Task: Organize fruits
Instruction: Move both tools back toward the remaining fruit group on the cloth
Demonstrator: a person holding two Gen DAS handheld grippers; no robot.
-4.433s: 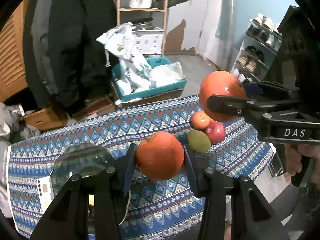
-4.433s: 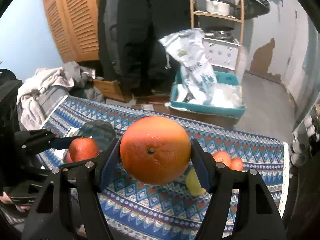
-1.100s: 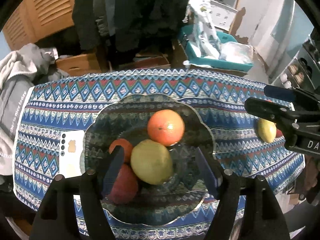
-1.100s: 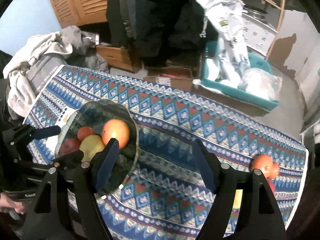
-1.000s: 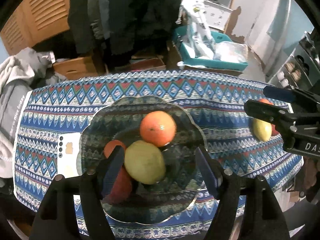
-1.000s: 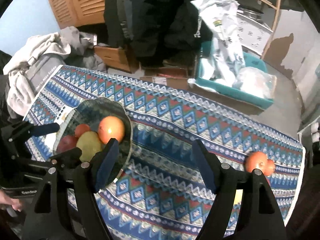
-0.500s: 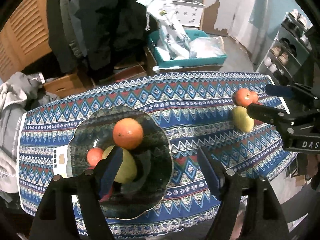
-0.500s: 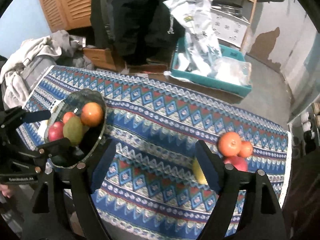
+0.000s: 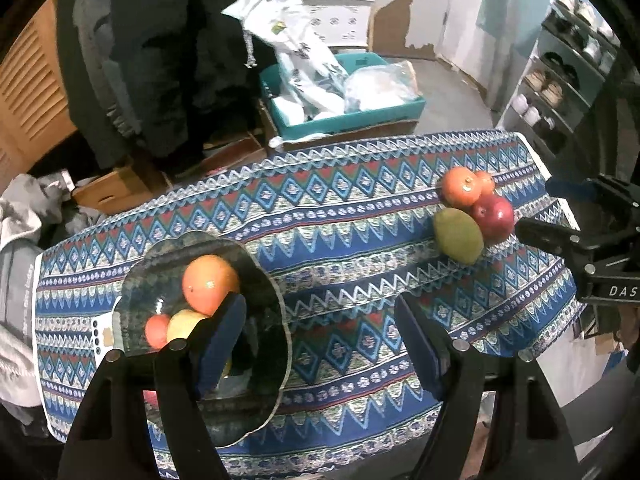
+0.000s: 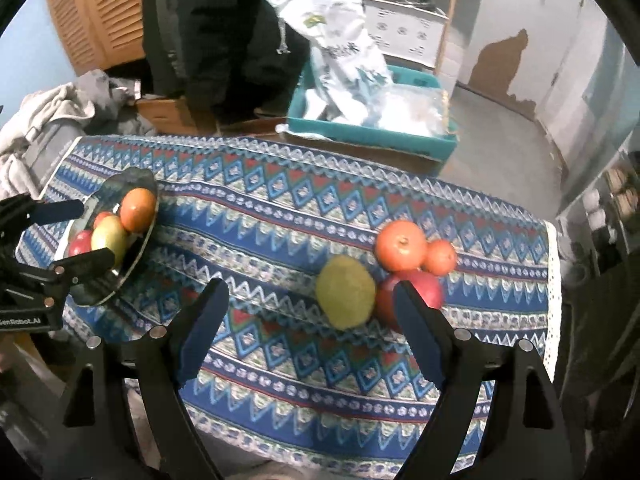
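Both grippers, left [image 9: 320,340] and right [image 10: 308,320], stand apart, holding nothing. The glass plate [image 9: 272,344] holds fruit at left. A green mango [image 10: 346,292] lies right.

Bare patterned tablecloth [image 10: 280,216] between glass plate [image 10: 138,258] and the touching fruit cluster [image 10: 384,276] near the right edge

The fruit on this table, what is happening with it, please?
A person is sorting fruit with a handheld gripper in each hand. The glass plate already holds an orange and other fruit. Four pieces remain on the patterned tablecloth: a big orange, a small orange, a green fruit and a red apple. The left gripper and right gripper are both empty, their jaws having just opened wider.
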